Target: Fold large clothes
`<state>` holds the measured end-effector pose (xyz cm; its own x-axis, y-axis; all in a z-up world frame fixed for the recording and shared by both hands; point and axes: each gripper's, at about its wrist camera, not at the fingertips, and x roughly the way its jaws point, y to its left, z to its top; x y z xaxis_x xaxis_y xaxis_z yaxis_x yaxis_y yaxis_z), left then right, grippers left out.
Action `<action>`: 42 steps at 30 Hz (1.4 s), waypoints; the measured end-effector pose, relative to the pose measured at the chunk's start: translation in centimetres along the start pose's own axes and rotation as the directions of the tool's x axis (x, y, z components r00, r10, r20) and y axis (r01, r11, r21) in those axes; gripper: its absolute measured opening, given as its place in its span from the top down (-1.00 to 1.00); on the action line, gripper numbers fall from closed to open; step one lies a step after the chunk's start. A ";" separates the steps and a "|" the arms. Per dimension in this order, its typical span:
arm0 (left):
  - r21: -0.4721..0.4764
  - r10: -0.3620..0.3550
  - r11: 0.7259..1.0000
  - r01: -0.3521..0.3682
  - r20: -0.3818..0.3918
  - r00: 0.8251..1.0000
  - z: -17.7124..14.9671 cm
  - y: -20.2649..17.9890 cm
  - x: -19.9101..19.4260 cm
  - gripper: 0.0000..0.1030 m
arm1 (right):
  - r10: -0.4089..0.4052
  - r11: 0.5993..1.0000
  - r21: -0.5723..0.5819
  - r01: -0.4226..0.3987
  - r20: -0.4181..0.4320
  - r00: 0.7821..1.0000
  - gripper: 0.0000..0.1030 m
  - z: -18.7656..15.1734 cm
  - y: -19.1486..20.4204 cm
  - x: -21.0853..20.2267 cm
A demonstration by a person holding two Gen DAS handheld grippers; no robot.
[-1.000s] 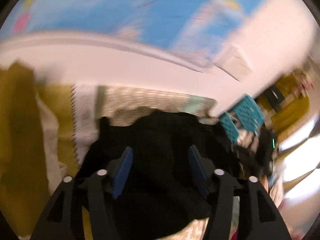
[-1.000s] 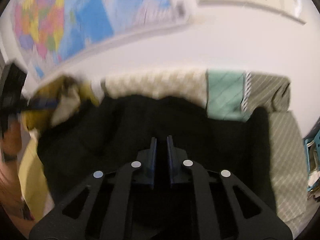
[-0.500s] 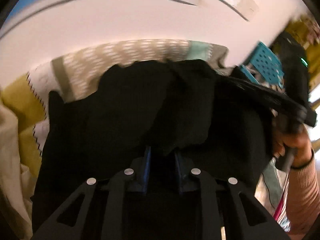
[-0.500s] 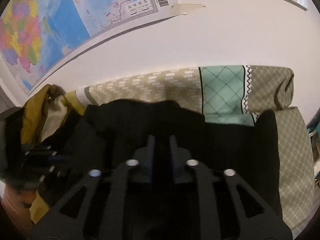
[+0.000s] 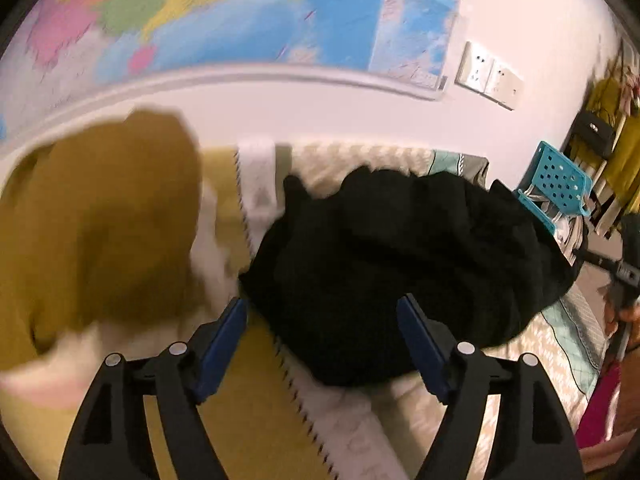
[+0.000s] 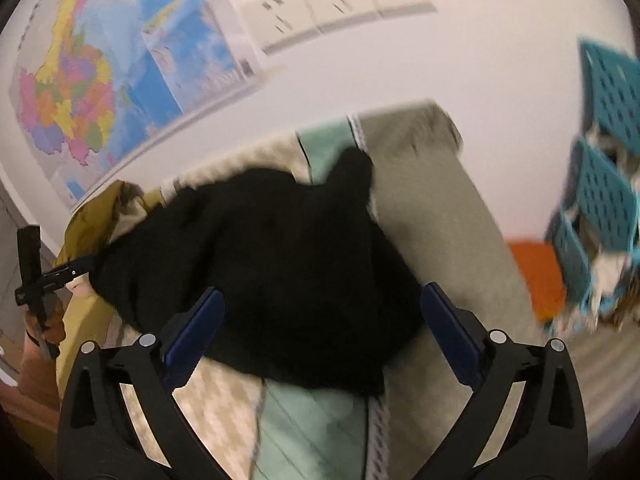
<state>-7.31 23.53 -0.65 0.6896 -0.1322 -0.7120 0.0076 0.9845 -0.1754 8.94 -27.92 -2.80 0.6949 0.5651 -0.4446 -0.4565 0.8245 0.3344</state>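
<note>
A black garment (image 5: 400, 264) lies in a folded, rumpled heap on the patchwork bedspread (image 5: 260, 412). In the left wrist view my left gripper (image 5: 322, 302) hovers over the heap's near left edge. Its jaws are opening, and the blue pads (image 5: 222, 344) stand clear of the cloth. In the right wrist view the black garment (image 6: 280, 272) lies ahead of and below my right gripper (image 6: 323, 291). Its jaws are also opening wide, and its pads (image 6: 450, 332) touch nothing. Each gripper shows at the edge of the other's view, held by a hand.
A mustard-yellow garment (image 5: 100, 232) is heaped at the left of the bed. Teal perforated baskets (image 6: 608, 184) with clothes stand at the right, an orange thing (image 6: 536, 280) beside them. A map (image 5: 240, 12) and wall sockets (image 5: 490, 76) are on the wall behind.
Half a second ago both grippers were closed over the black garment. Both have now opened and drawn back from it, and the garment lies bunched on the bed.
</note>
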 end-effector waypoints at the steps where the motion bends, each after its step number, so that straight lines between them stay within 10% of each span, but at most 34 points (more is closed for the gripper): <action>1: -0.003 -0.007 1.000 0.007 -0.010 1.000 -0.8 0.3 0.1 -0.48 | 0.013 1.000 0.014 -0.013 -0.016 1.000 -0.89 -0.8 -0.5 0.2; 7: -0.034 -0.087 0.996 0.087 -0.020 0.996 -2.0 0.1 2.8 -0.55 | 0.026 0.999 -0.027 -0.027 -0.029 0.999 -0.81 -2.0 0.6 3.2; 11: -0.067 -0.173 0.983 0.170 -0.045 0.984 -1.7 -1.4 4.4 0.45 | 0.109 0.994 -0.008 -0.109 -0.014 0.994 0.70 -1.1 1.3 4.0; 17: -0.103 -0.232 0.967 0.232 0.009 0.973 -0.9 -2.1 -0.1 0.68 | 0.195 0.979 0.032 -0.201 0.128 0.972 0.93 1.2 2.0 -2.7; 23: -0.106 -0.354 0.932 0.347 -0.057 0.934 -3.9 -3.7 -3.3 0.71 | 0.207 0.975 0.033 -0.222 0.245 0.947 0.93 1.3 1.6 -9.5; 28: -0.158 -0.352 0.932 0.327 -0.175 0.919 -7.1 -4.3 1.1 0.68 | 0.030 0.991 0.134 -0.029 -0.001 1.000 0.91 -1.9 -1.9 -3.7; 35: -0.038 -0.201 0.980 0.198 -0.112 0.973 -6.5 -6.2 -0.9 0.15 | -0.115 0.982 0.149 0.115 -0.011 0.993 -0.24 -2.6 -2.5 -4.4; 42: 0.061 -0.163 0.985 0.164 -0.016 0.987 -4.0 -8.1 -3.7 -0.25 | -0.047 0.998 -0.042 0.053 0.122 0.991 -0.28 0.2 4.0 -7.6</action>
<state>-12.85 15.57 0.68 0.6672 -0.2926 -0.6850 0.1643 0.9548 -0.2478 1.99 -28.91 2.08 0.7784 0.5178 -0.3550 -0.4424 0.8536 0.2751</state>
